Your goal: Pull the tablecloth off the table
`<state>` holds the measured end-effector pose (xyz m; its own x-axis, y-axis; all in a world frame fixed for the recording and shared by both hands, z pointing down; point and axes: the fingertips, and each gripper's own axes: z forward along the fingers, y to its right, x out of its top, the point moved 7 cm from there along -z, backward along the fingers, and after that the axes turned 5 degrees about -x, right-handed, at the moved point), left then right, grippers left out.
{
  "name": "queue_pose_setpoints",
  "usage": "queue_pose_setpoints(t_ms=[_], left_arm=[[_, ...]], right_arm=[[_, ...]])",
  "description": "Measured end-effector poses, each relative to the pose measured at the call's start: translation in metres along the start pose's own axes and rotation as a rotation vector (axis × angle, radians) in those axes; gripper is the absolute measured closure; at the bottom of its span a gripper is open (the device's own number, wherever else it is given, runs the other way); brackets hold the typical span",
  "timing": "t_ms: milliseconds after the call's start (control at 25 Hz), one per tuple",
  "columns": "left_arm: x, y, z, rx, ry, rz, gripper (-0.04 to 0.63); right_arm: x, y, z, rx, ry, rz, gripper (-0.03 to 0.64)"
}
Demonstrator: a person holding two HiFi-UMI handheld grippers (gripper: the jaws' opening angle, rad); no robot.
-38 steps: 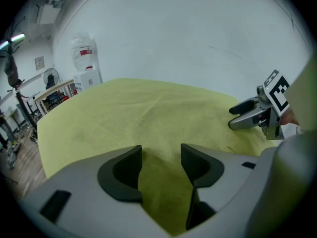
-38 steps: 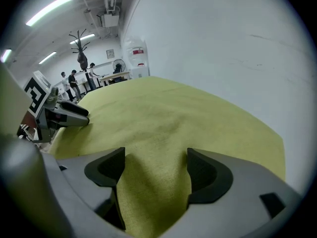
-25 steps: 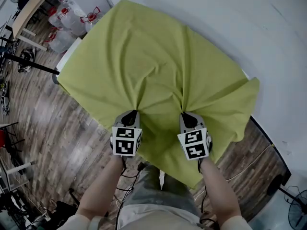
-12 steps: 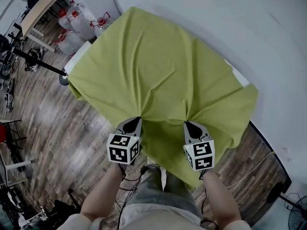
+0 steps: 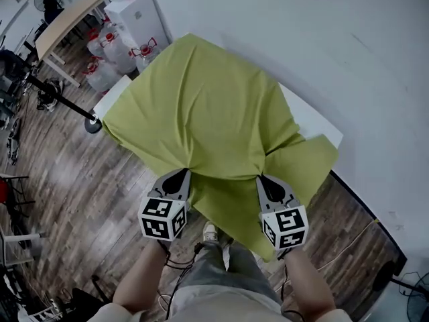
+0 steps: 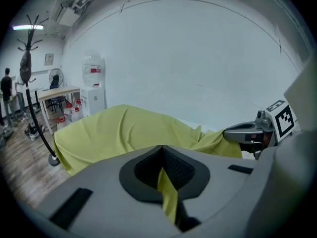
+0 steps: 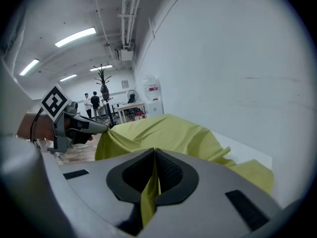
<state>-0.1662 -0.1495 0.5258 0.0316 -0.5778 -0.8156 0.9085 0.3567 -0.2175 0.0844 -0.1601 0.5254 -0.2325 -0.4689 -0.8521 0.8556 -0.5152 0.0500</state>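
Note:
The yellow-green tablecloth (image 5: pixel 208 113) lies bunched over a white table (image 5: pixel 312 116), whose right end and left corner show bare. My left gripper (image 5: pixel 186 173) is shut on the cloth's near edge, lifted off the table. A hand's width to the right, my right gripper (image 5: pixel 260 178) is shut on the same edge. In the left gripper view a strip of cloth (image 6: pixel 167 192) runs between the closed jaws of the left gripper (image 6: pixel 161 148), with the right gripper (image 6: pixel 225 132) alongside. The right gripper view shows the right gripper (image 7: pixel 154 150) pinching a fold of the cloth (image 7: pixel 163 130).
A white wall (image 5: pixel 301 32) runs behind the table. Water bottles (image 5: pixel 110 42), a white cabinet (image 5: pixel 137 12) and a wooden desk (image 5: pixel 64 22) stand at the far left. A black stand (image 5: pixel 60 99) crosses the wooden floor. People (image 7: pixel 91 103) stand far off.
Both grippers have risen and drawn back toward me with the cloth. The cloth has slid off the table's right end, baring white tabletop there, and its right flap has folded over.

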Motion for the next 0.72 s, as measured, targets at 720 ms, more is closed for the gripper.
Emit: queue_pose_setpoints(t_ms=[720], left_arm=[[0.156,0.083,-0.115,0.041,0.259,0.335,0.575]], right_arm=[[0.156,-0.001,-0.151,-0.095,0.345,-0.101,0.586]])
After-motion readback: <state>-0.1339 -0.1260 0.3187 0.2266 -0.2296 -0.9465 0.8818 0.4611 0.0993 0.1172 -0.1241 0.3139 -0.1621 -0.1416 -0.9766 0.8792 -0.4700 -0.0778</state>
